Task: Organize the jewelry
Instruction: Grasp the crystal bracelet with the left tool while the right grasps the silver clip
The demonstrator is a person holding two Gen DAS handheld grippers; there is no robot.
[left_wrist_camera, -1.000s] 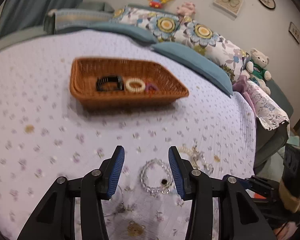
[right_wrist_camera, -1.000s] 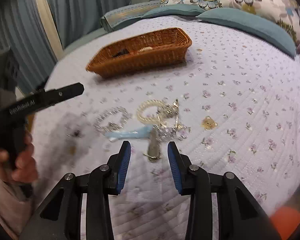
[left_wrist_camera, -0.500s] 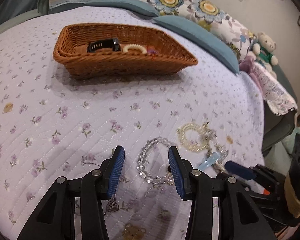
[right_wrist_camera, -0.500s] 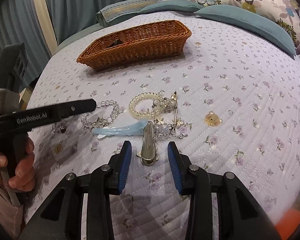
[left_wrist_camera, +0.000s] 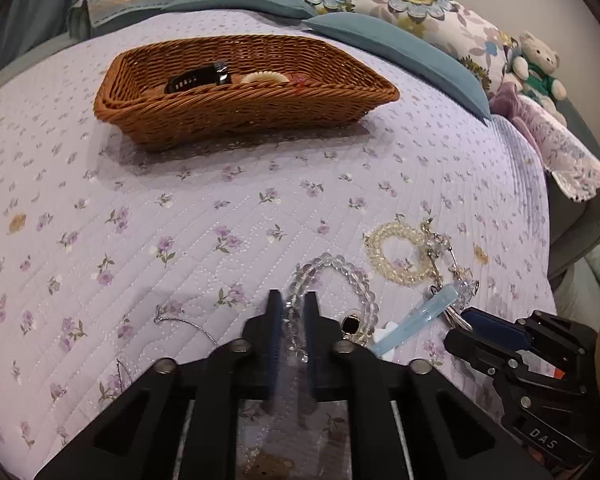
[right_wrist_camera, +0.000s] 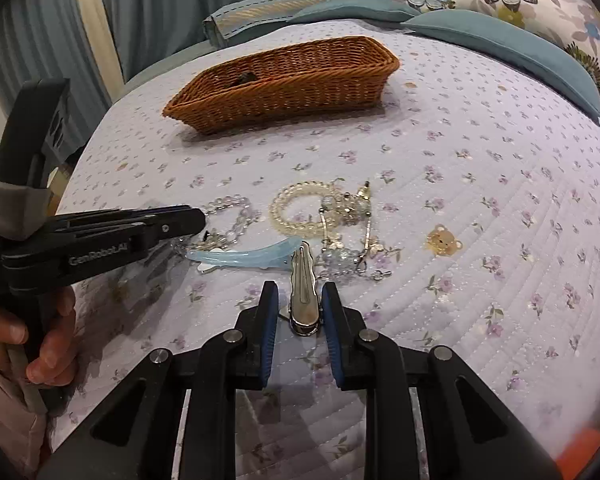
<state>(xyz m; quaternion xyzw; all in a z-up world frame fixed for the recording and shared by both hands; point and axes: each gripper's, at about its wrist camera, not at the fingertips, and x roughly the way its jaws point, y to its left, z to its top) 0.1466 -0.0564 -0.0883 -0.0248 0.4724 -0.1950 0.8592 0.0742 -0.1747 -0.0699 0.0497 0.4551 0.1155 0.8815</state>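
My left gripper (left_wrist_camera: 290,312) is clamped on the clear bracelet (left_wrist_camera: 342,276); my right gripper (right_wrist_camera: 299,304) is closing around the silver clip (right_wrist_camera: 305,294).

The bed (left_wrist_camera: 180,216) carries everything, its near edge cut off by my tools. The basket (left_wrist_camera: 236,108) sits toward the pillow end; its wall hides most of the watch (left_wrist_camera: 200,78) and ring (left_wrist_camera: 266,78) inside. The bracelet's near part blurs between my left pads. Beside it lie the pearl bracelet (left_wrist_camera: 396,254) and blue clip (left_wrist_camera: 412,322), tangled with small pieces I cannot make out. Both grippers tilt down at the quilt. My right pads stand just beside the clip, apparently not yet pressing. My left hand (right_wrist_camera: 40,344) shows only fingers on the handle.
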